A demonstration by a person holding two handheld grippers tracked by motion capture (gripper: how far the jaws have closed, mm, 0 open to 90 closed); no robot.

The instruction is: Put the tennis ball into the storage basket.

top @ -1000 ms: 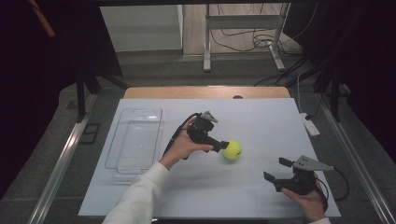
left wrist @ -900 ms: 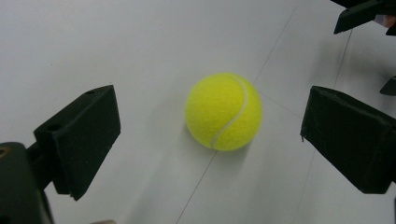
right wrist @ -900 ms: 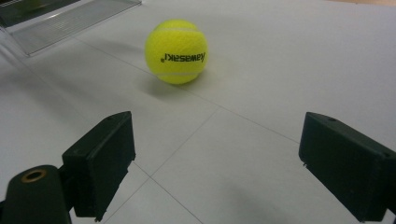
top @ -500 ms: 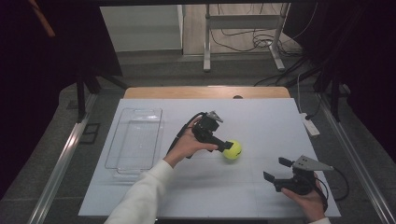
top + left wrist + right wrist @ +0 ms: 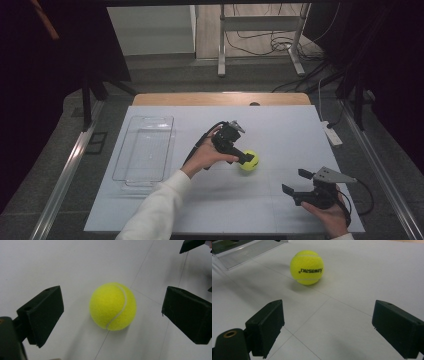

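Yellow tennis ball (image 5: 113, 306) | left gripper (image 5: 110, 315) jaws spread, flanking it; untouched

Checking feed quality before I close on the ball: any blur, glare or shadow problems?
High view: dim, dark surroundings, tennis ball small. Left gripper view: ball sharp, soft shadow beneath, no glare. Right gripper view: ball clear, print appears mirrored, near jaws slightly soft.

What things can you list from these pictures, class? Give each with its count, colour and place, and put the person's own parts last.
Tennis ball: one, yellow-green, mid-table, between the left gripper's open jaws.
Tray: one, clear plastic, left part of the table.
Table: one, white top.
White block: one, at the table's right edge.
Left gripper: one, black, open, at the ball.
Right gripper: one, black, open, near right corner.
Hands: two, holding the grippers; white sleeve on the left arm.
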